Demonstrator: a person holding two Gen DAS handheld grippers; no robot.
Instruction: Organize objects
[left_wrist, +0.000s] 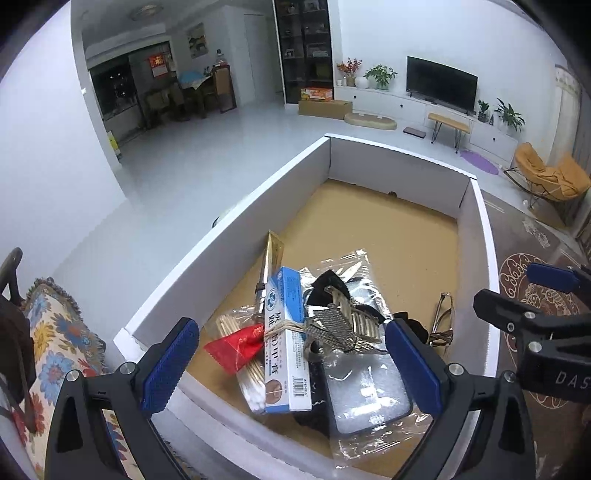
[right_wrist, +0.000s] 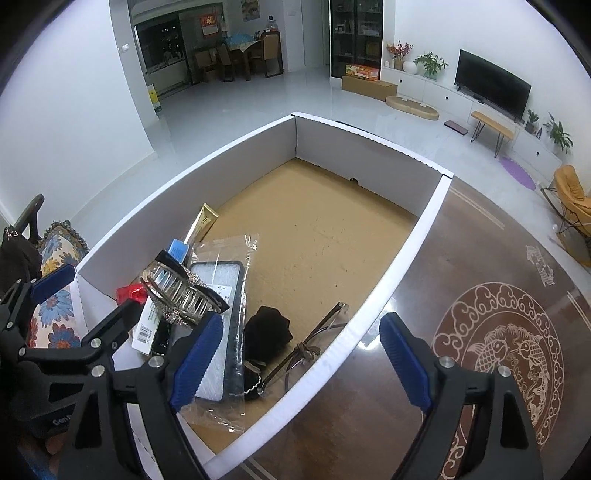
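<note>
Both handheld grippers hang over the near end of a white-walled cardboard box (left_wrist: 229, 210) on a dark wooden table with an inlaid fish medallion (right_wrist: 506, 354). The left gripper (left_wrist: 291, 363) stands with its 2 blue pads spread wide and nothing between them, poised above a heap of small goods at the box's near end. The right gripper (right_wrist: 301, 360) is likewise wide and empty, its jaws straddling the box's right wall, 1 finger inside and 1 over the table.

In the heap, a blue-and-white medicine carton (left_wrist: 286, 347) bound with a rubber band lies across a red packet (left_wrist: 236, 349) and a packet of cotton swabs (left_wrist: 255, 384). Just beside the carton, a rhinestone hair claw (right_wrist: 184, 291) rests on a phone case in a clear plastic bag (right_wrist: 221, 332). A black cloth item (right_wrist: 267, 328) sits to the right of the bag, and a pair of thin-framed glasses (right_wrist: 310, 347) lies against the right wall. Behind the carton, a gold tube (left_wrist: 273, 251) points toward the left wall.

The far half of the box shows only its bare brown floor. Beyond it lies a pale living room floor, with a television (left_wrist: 441, 83) on a low white cabinet and an orange chair (left_wrist: 550, 173) at right. A floral cushion (left_wrist: 61, 332) shows at near left.
</note>
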